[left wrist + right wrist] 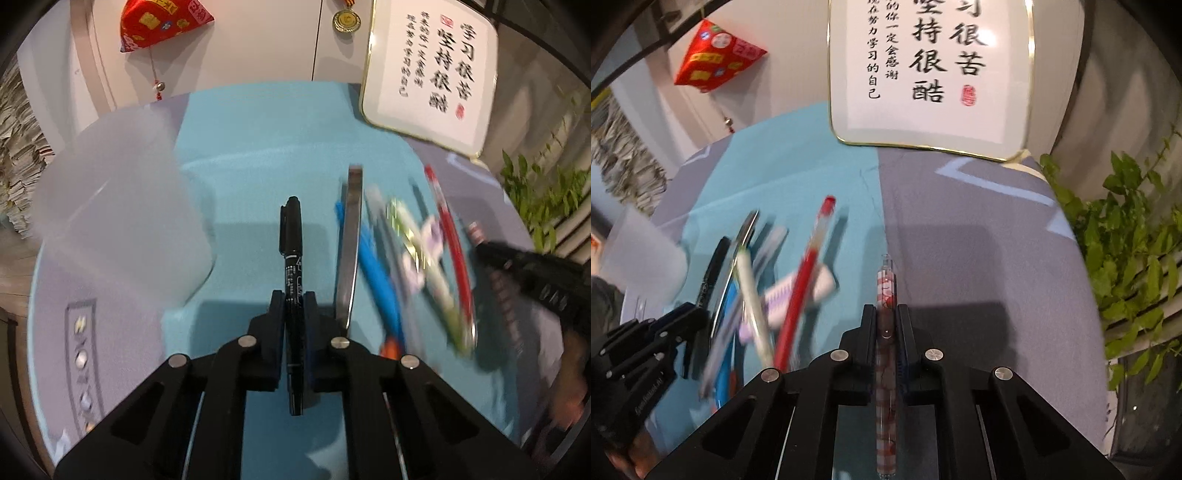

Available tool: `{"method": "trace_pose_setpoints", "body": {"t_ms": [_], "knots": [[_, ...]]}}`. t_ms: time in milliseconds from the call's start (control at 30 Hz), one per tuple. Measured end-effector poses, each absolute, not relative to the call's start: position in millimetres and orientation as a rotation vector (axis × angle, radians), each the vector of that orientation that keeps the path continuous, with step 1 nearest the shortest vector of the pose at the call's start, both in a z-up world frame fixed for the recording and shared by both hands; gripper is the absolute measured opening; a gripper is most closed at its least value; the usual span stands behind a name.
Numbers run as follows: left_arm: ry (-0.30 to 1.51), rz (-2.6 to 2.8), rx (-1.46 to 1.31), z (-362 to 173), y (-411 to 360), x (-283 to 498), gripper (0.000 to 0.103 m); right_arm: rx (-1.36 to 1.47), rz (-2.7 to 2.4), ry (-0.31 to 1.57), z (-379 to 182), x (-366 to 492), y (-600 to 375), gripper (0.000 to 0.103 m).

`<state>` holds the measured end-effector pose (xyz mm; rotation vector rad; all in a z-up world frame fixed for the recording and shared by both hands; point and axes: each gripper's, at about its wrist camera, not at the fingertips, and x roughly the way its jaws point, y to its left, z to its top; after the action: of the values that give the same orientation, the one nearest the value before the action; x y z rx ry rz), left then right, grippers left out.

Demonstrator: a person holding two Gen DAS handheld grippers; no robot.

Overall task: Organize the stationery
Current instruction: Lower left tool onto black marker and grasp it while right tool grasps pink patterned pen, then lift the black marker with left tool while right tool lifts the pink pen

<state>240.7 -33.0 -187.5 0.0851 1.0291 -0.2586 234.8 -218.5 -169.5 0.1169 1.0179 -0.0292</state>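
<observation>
My left gripper (pixel 293 301) is shut on a black marker (pixel 291 254) that points forward, above the teal mat (pixel 258 155). A frosted translucent holder (pixel 118 214) stands to its left. My right gripper (pixel 886 314) is shut on a clear pen with a red pattern (pixel 886 295), above the grey cloth (pixel 979 258). A blurred pile lies between them: metal ruler (pixel 351 240), blue pen (pixel 380 277), red pen (pixel 454 251), green-white pen (pixel 424 258) and a white eraser (pixel 809 288). The right gripper shows at the right edge of the left wrist view (pixel 524 266).
A framed calligraphy board (pixel 931 74) leans at the back of the table. A green plant (pixel 1126 240) stands at the right. A red pouch (pixel 162 22) and a medal (pixel 345 20) hang on the back wall. Stacked papers (pixel 14 147) sit far left.
</observation>
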Motion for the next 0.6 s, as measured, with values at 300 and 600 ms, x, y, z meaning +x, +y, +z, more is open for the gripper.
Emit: {"method": "trace_pose_setpoints", "body": {"t_ms": [300, 600], "knots": [[1.071, -0.300, 0.108, -184.8, -10.6, 163.3, 0.009, 0.117, 0.030, 1.089, -179.2, 176.4, -235.8, 0.011], [1.001, -0.248, 0.150, -178.0, -21.4, 171.2, 0.042, 0.093, 0.001, 1.077, -180.3, 171.9, -229.2, 0.014]]}}
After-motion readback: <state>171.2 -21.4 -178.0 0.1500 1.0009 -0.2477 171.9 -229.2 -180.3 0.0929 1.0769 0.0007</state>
